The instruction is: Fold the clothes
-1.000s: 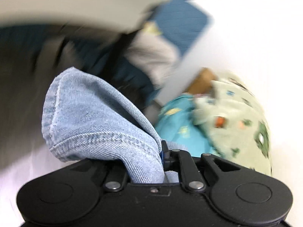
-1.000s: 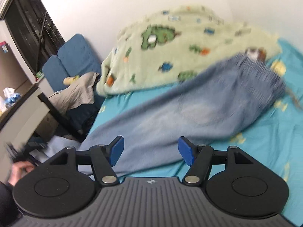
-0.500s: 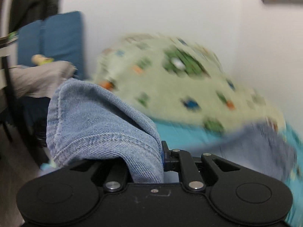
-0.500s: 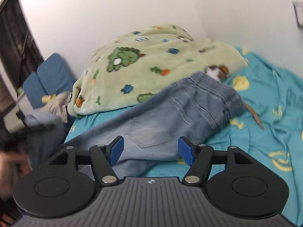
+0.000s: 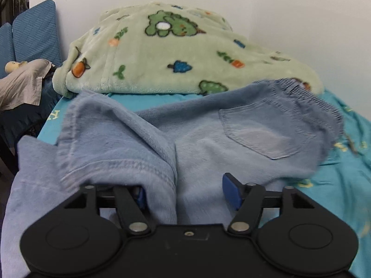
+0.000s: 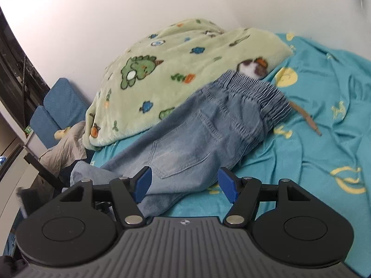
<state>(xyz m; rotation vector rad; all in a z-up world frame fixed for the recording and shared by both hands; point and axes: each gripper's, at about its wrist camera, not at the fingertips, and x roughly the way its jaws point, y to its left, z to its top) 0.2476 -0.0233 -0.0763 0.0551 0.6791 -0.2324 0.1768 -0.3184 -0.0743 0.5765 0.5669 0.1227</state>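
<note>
Two grippers hang low over the bed. The left gripper (image 5: 184, 192) is spreading its jaws, a folded jeans (image 5: 208, 139) hem loose between them; the right gripper (image 6: 184, 183) is released, holding nothing. Beyond, the jeans sprawl across the turquoise sheet (image 6: 324, 115), waistband against the green blanket (image 5: 174, 53).

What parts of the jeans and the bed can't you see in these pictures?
- Left wrist view: the jeans near the left gripper are hidden by its black body; its jaws are opening, the hem between them.
- Left wrist view: the waistband is blurred.
- Right wrist view: the right gripper covers the leg ends.
- Both views: the green blanket hides the bed beneath.
</note>
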